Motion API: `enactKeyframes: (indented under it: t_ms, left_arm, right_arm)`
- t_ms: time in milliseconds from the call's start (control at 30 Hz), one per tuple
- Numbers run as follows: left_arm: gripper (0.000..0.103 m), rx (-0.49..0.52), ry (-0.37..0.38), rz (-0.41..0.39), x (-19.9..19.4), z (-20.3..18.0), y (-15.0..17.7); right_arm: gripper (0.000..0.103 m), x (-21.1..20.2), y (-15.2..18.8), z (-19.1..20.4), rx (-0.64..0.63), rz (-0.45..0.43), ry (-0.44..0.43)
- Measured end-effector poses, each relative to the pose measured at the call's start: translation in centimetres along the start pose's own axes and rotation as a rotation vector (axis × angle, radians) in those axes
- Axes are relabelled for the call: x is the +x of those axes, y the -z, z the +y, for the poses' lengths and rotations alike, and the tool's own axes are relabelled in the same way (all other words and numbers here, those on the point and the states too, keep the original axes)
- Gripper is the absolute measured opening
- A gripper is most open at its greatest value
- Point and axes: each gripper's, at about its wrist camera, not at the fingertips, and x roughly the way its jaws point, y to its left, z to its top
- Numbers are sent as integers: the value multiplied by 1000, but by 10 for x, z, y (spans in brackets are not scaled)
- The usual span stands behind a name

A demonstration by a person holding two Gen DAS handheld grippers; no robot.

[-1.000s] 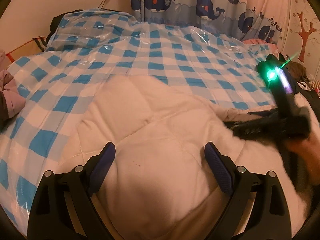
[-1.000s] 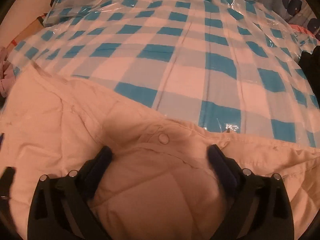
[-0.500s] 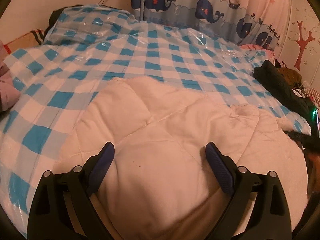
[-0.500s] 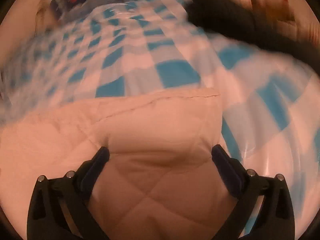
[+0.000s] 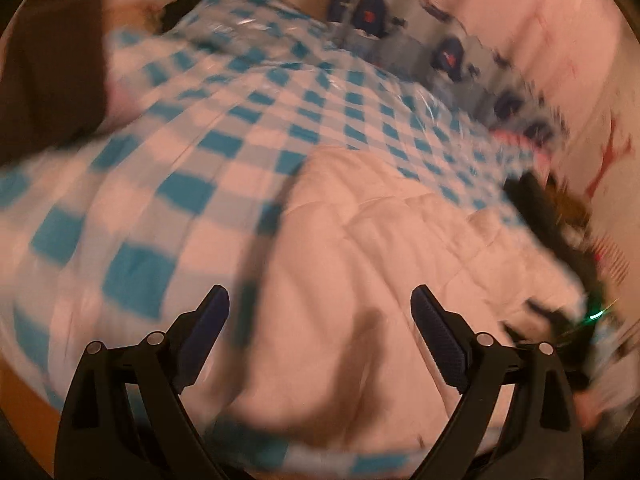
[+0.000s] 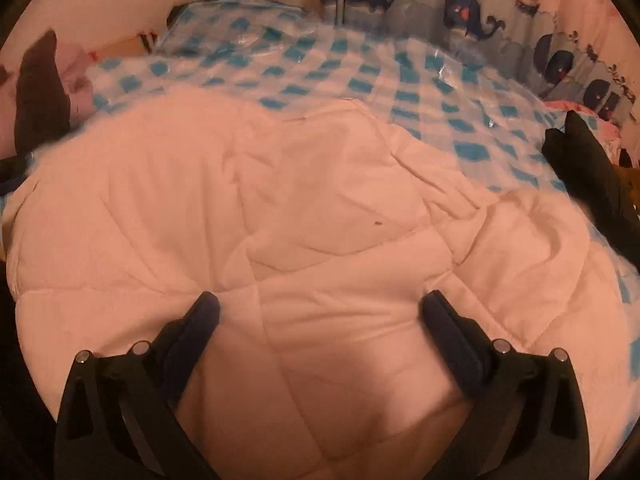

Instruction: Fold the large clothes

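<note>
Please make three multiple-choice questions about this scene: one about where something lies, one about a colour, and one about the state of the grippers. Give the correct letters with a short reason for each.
1. Where does the white quilted padded garment lie?
A. On the blue-and-white checked plastic sheet over the bed
B. On a bare wooden floor
C. Hanging on the whale-print curtain

2. What colour is the garment at the bed's right edge?
A. Yellow
B. Black
C. Light green

3. How are the left gripper and the right gripper?
A. Both open
B. Both shut on fabric
C. Only the left shut

Answers: 1 A, checked sheet shows around the garment. 2 B, it appears dark black in the right wrist view. 3 A, a wide gap separates each pair of fingers.
</note>
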Motion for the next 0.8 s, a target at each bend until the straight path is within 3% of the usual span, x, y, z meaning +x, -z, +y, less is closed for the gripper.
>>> enactKeyframes:
  t_ms: [67,100,133,167,267,333,467,567,800]
  left_arm:
    - [88,-107,59,5,-17,23,3]
    - [88,-172,88,18,-24,37,5]
    - [88,-218,108,32,-28,48,9]
    - [88,-237,113,40,-29,52,13]
    - [88,-252,124,70,-26,55,26]
    - [88,-282,171,105,-20,54,34]
    - [88,-308,208,144,-12,48,46]
    - [88,-304,231,177,-8,42,52]
    - [88,-342,281,242,10,33,67]
  right_arm:
    - [97,-25,-10,-5,98,4,-78]
    - [97,-49,-10,3,94,-75,-185]
    - [97,-77,-10,23,15,-144,-263]
    - [97,-91,-4,41,-65,-169,-268]
    - [97,-106,25,116,-378,-208,-189]
    - [97,-97,54,161,-577,-241,-68]
    - [97,-69,83,189,-738,-314,131]
    - [97,-46,76,183,-723,-272,196]
    - [97,-54,26,130,-334,-204,-30]
